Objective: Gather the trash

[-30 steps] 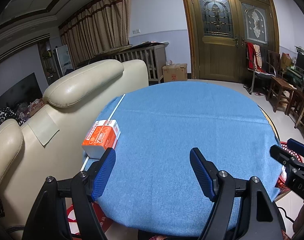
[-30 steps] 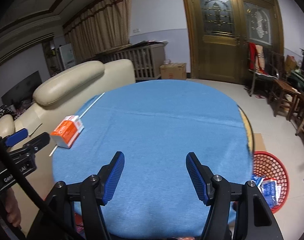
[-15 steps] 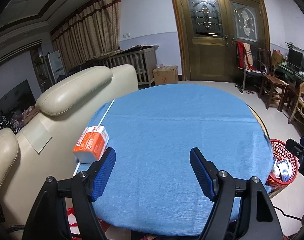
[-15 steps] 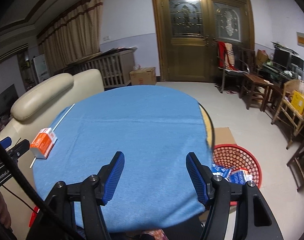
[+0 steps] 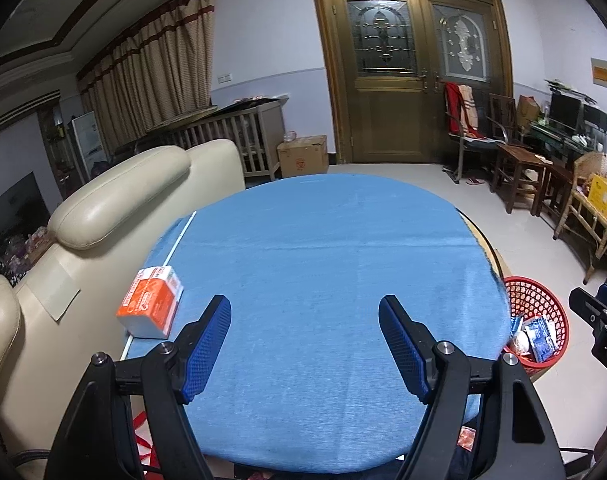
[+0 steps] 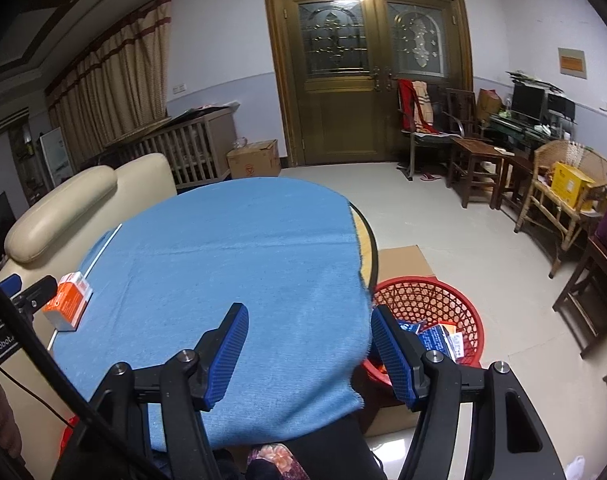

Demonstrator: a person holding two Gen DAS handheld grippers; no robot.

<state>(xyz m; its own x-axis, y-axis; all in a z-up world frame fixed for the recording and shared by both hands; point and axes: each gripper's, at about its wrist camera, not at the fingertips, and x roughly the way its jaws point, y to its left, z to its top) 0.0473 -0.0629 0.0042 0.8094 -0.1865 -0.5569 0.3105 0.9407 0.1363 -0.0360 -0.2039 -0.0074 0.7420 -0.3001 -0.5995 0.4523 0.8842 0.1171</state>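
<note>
We judge ourselves between pickups: the left claw (image 5: 304, 350) and right claw (image 6: 309, 354) both hang spread and empty over the blue-clothed table (image 5: 323, 260), with wrappers already in the red basket (image 6: 459, 308) on the floor just beside it. The remaining item, an orange-and-white carton (image 5: 151, 307), lies at the table's left edge beside the sofa (image 5: 115, 200). The next move calls for the left claw to straddle the carton and pinch it.

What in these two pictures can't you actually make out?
- Round red plastic mesh basket: right wrist view, the right claw covers its near side; wrappers inside unreadable.
- Orange and white cardboard box: print too small in both views.
- Blue-clothed round table: near edge hidden behind the left claw.
</note>
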